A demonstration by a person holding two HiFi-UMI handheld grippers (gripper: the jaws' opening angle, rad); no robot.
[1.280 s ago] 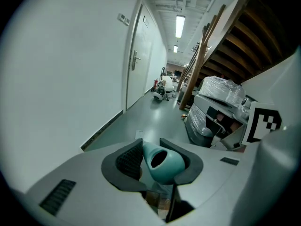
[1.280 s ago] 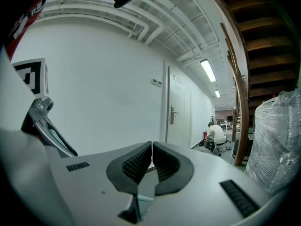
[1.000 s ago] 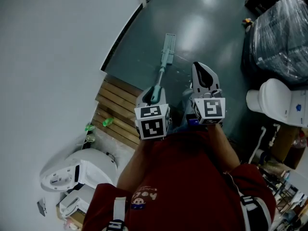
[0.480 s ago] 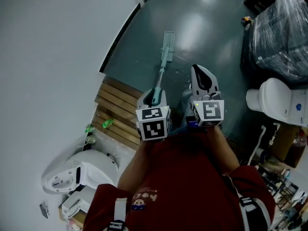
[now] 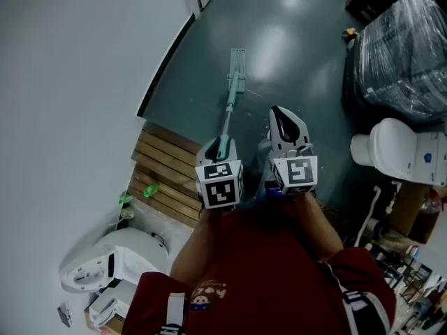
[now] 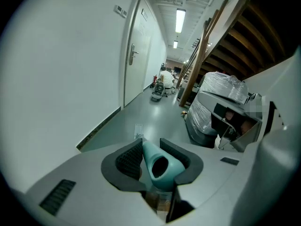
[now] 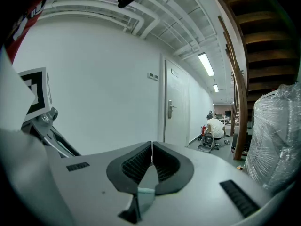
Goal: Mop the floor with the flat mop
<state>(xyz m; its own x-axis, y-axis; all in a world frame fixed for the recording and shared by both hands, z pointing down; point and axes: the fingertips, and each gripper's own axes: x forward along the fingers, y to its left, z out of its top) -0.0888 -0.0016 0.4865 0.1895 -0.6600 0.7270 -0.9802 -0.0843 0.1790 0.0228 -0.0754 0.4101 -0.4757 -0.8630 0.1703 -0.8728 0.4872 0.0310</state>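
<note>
The teal-handled flat mop (image 5: 235,75) is clamped at its handle end by the left gripper (image 6: 155,160), and its head is seen slightly further along the dark grey floor (image 5: 300,40) than a second ago. The right gripper (image 7: 151,159) is clenched on nothing.

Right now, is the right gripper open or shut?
Shut. In the right gripper view, the right gripper has its jaws touching at the tips. The mop handle is in the left gripper only.

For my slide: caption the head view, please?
Left gripper grips the flat mop, its head on the grey floor.
</note>
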